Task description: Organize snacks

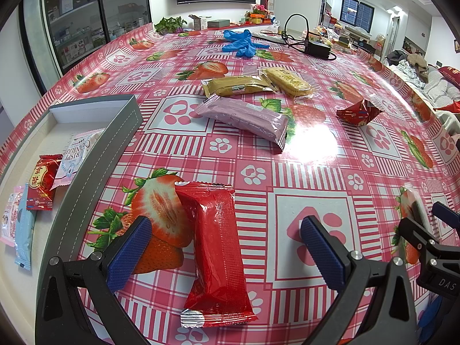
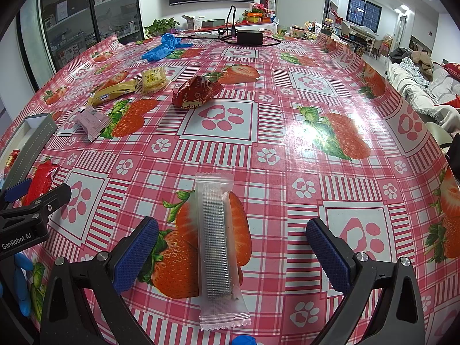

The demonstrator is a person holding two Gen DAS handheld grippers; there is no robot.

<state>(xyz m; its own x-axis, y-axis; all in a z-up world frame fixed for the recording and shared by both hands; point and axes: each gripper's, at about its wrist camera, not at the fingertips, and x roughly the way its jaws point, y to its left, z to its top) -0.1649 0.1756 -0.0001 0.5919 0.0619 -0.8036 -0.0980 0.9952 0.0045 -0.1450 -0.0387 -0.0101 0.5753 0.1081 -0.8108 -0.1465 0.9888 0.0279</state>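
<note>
Red pack (image 1: 214, 254) is lying flat on the table (image 1: 302, 155), lengthwise between the blue pads (image 1: 129, 254) of the left tool (image 1: 225, 256), nearer the left pad, touching neither. Left tool is standing wide, holding nothing, straddling the pack so a squeeze would catch its long sides; that looks like the reason for the lineup.

Clear pack (image 2: 215, 247) is sitting the same way between the pads (image 2: 135, 254) of the right tool (image 2: 231, 254), roughly centred, long axis running away from the tool. Right tool is also spread wide and gripping nothing. Both tools seem to be going for a grab at once, one pack each.

Grey tray (image 1: 86, 178) is sitting just left of the left tool, with a few small packs (image 1: 43, 184) already lying in it, so it is probably the drop spot, and being close it makes for a short carry.

Further ahead of the left tool, still loose on the table: purple pack (image 1: 244, 118), then two yellow packs (image 1: 238, 85), and a crumpled red wrapper (image 1: 358, 112) off to the front right. These are likely waiting their turn.

Far beyond: blue gloves (image 1: 241, 43) and a black adapter with cable (image 1: 316, 47), not snacks, probably being left alone.

Glossy wrappers on a slick cloth could be sliding when the pads close, so a low, square squeeze seems needed.
</note>
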